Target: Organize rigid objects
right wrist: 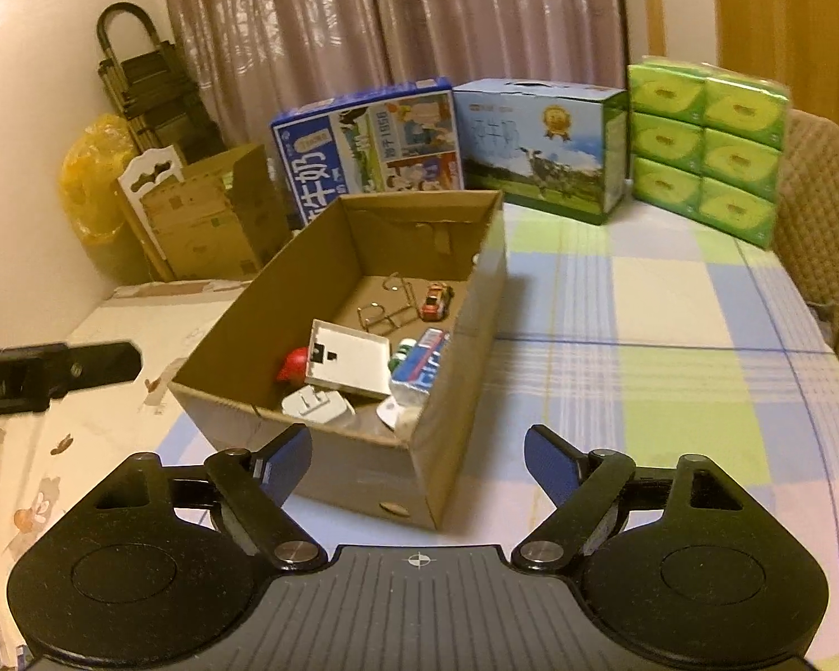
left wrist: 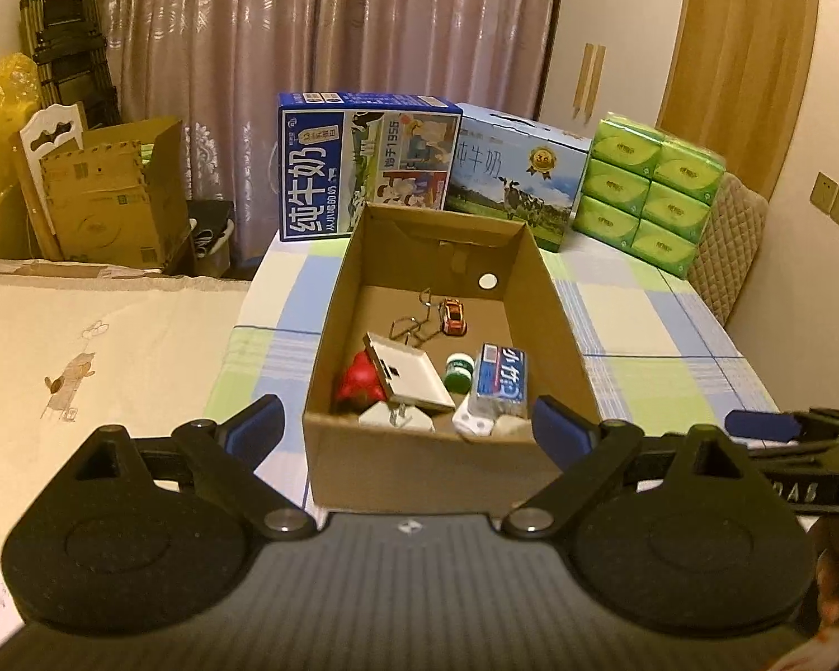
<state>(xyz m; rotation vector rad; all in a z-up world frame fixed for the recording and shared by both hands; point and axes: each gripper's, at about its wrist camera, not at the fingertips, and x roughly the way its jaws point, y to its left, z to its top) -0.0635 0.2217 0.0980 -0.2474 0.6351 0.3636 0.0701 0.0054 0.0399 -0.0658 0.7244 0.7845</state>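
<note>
Both tongs before box

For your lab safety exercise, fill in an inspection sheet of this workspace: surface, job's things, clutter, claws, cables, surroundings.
Surface: checked cloth on the table, bare around the box.
Job's things: open cardboard box holding a toy car, wire piece, white tray, red item, green-capped jar, blue pack, white plug.
Clutter: two milk cartons, green tissue packs at the far edge.
Claws: left claw and right claw open, empty, before the box.
Cables: nothing seen.
Surroundings: curtain, floor boxes, folded ladder.
</note>
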